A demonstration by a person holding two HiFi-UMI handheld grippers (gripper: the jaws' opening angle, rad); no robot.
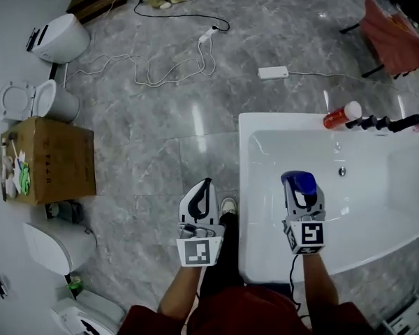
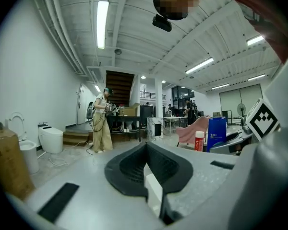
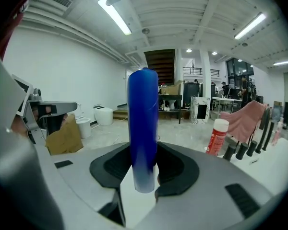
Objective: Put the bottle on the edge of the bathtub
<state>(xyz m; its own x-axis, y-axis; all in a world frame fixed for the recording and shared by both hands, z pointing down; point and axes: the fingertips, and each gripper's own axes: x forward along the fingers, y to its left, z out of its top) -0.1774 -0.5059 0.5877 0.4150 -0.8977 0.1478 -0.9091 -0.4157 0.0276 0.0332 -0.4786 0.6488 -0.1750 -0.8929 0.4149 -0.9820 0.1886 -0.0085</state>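
A blue bottle stands upright between the jaws of my right gripper, which is shut on it above the inside of the white bathtub, near its front left part. In the right gripper view the blue bottle rises from the right gripper, clamped near its lower end. My left gripper hangs over the grey floor just left of the tub, jaws together and holding nothing. The left gripper looks out level, with the blue bottle at its right.
A red bottle with a white cap lies on the tub's far rim beside black tap handles. On the floor are a cardboard box, toilets, white cables and a red-draped chair. A person stands in the distance.
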